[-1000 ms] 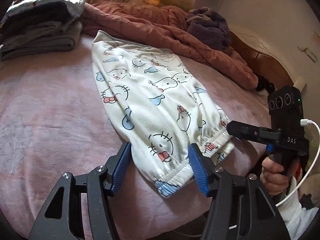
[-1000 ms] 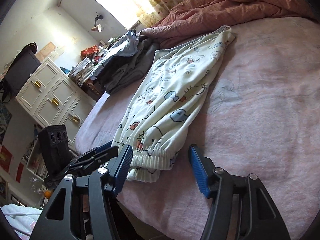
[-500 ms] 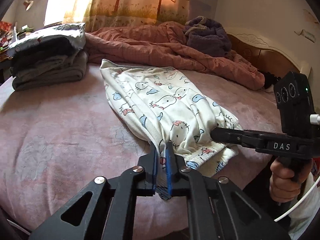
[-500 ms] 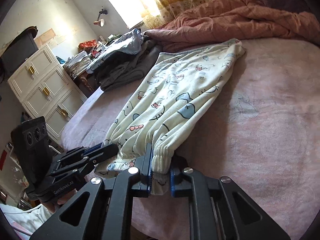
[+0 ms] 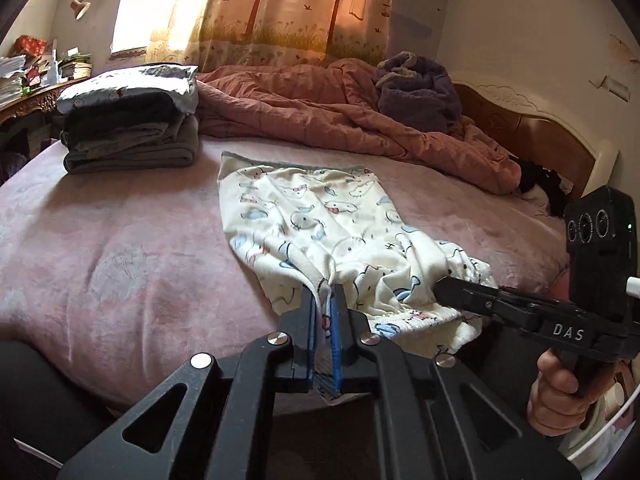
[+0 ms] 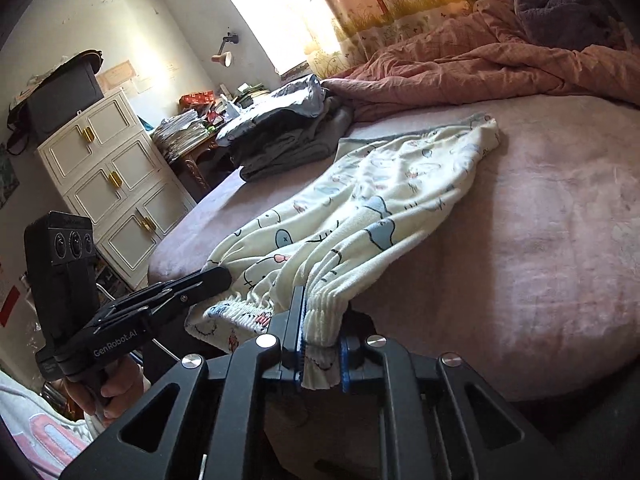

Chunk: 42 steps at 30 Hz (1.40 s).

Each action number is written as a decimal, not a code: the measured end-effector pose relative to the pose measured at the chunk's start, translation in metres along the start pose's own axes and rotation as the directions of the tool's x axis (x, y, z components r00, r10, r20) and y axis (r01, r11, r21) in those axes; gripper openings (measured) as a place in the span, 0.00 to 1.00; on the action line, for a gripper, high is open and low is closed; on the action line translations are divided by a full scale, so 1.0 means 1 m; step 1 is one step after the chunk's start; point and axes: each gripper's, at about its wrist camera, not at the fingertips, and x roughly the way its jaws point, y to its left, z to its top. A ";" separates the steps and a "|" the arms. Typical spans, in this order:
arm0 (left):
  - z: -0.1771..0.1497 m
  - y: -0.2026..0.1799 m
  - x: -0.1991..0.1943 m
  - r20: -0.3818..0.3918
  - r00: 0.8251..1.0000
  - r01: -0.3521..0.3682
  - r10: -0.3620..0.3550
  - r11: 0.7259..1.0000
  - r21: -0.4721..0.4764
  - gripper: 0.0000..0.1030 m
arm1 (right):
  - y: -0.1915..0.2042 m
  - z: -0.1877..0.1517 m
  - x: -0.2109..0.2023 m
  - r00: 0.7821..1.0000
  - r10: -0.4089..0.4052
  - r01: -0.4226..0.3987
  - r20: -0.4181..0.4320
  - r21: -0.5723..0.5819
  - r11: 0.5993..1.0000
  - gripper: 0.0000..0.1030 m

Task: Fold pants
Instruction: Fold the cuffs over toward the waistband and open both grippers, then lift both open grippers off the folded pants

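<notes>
Left gripper (image 5: 325, 312) jaws pinch pants (image 5: 320, 224) cuff; right gripper (image 6: 320, 344) jaws clamp neighbouring cuff, at bed (image 5: 120, 248) edge.

The pants (image 5: 320, 224) are soft matt fleece cloth with ribbed cuffs. The bed sheet (image 5: 120, 248) looks plush, velvety. The left gripper (image 5: 325, 320) is matt black plastic with shiny metal screws; the headboard (image 5: 532, 128) is glossy wood.

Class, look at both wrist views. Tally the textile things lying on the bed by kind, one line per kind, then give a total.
Cartoon-print pants, cuffs held by left gripper and right gripper: 1
Stack of folded dark clothes: 1
Rumpled pink quilt: 1
Purple fleece bundle: 1
Small black item by the headboard, kind unclear: 1
Total: 5
</notes>
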 end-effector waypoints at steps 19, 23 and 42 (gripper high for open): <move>0.071 0.049 0.108 0.029 0.988 -0.152 0.151 0.988 0.032 0.56 | -0.097 0.107 0.102 0.998 -0.056 0.064 -0.041 0.215 0.975 0.72; 0.073 0.049 0.084 0.064 0.997 -0.043 0.035 0.992 0.121 0.69 | -0.122 0.111 0.101 0.999 -0.034 0.044 -0.038 0.312 0.949 0.72; 0.059 0.036 0.134 -0.125 0.988 -0.055 0.087 0.968 0.244 0.85 | -0.064 0.087 0.055 0.910 -0.373 0.398 0.181 -0.127 0.909 1.00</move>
